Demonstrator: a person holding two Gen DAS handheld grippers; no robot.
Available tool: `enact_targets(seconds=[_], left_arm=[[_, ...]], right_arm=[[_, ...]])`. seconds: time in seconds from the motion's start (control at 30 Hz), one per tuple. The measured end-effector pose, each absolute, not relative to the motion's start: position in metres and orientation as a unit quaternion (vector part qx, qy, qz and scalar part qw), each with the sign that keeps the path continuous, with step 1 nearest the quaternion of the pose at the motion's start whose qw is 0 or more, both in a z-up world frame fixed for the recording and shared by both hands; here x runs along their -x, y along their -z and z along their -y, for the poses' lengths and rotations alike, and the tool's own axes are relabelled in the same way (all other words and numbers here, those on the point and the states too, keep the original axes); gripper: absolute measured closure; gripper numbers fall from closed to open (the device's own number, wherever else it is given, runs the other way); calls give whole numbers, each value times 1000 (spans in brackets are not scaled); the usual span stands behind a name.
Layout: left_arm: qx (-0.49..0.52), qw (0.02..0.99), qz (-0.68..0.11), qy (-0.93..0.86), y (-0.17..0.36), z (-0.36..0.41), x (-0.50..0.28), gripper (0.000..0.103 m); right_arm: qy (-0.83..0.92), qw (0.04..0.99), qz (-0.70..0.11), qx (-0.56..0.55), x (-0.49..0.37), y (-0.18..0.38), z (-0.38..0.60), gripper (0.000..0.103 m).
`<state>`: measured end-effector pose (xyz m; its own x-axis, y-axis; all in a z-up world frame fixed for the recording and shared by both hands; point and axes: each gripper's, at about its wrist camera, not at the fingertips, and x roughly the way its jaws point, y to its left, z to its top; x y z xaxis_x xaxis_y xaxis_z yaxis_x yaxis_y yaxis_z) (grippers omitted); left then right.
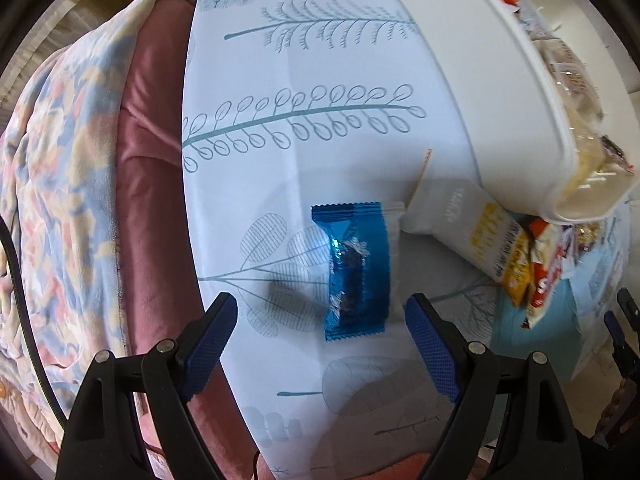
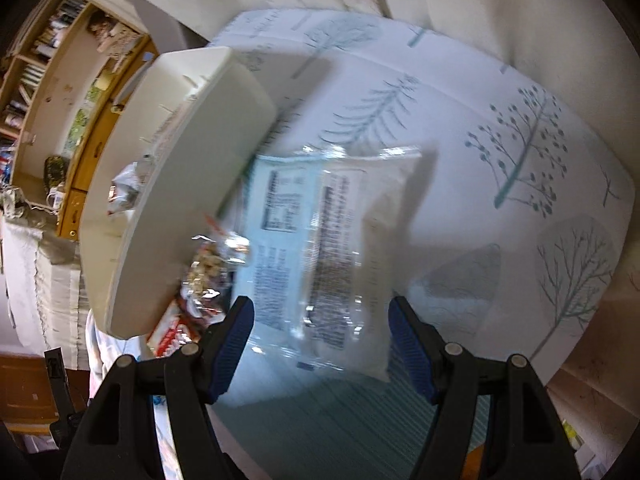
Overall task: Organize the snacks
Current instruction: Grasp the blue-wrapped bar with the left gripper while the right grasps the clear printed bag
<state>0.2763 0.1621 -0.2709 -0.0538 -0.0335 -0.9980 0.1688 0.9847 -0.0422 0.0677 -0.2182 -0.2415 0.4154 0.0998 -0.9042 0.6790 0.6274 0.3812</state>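
A blue foil snack packet (image 1: 354,270) lies flat on the leaf-print tablecloth (image 1: 304,80). My left gripper (image 1: 322,320) is open and hovers just in front of it, the packet between the fingertips' lines. A white bin (image 1: 492,92) with several snacks inside stands at the right. Beside it lie a white-and-yellow pouch (image 1: 476,232) and a red-and-white packet (image 1: 546,264). In the right wrist view, my right gripper (image 2: 320,336) is open over a clear packet with printed labels (image 2: 320,248). The white bin (image 2: 188,184) is to its left.
A pink cushion and a patterned blanket (image 1: 60,184) lie past the table's left edge. Small packets (image 2: 204,276) sit under the bin's near corner. Wooden shelves (image 2: 52,92) stand at the far left. A teal striped mat (image 2: 332,428) lies under the right gripper.
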Motion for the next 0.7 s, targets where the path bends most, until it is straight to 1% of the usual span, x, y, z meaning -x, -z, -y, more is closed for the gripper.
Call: enact_targets(seconds=[0.07, 0.23, 0.4, 0.47, 0.53, 0.57, 0.6, 0.7], left_arm=[[-46, 683, -725, 70, 276, -162, -278, 19], [-51, 680, -728, 64, 285, -158, -282, 26], [-56, 678, -730, 66, 289, -149, -284, 36], [-55, 676, -732, 66, 291, -146, -285, 38], [-53, 676, -733, 64, 291, -143, -286, 39], [-51, 676, -733, 64, 291, -143, -286, 43], [-48, 675, -733, 62, 293, -144, -287, 46], [-48, 678, -731, 60, 292, -144, -287, 48]], right_arm=[[200, 737, -511, -395, -65, 248, 222, 33], [204, 719, -516, -418, -64, 261, 229, 33], [200, 719, -511, -426, -67, 266, 235, 33], [200, 721, -508, -427, -68, 267, 238, 33], [200, 722, -509, -424, -70, 268, 240, 39], [200, 721, -510, -424, -72, 268, 240, 44], [202, 720, -512, -423, -73, 269, 242, 45], [202, 718, -513, -424, -73, 269, 241, 46]])
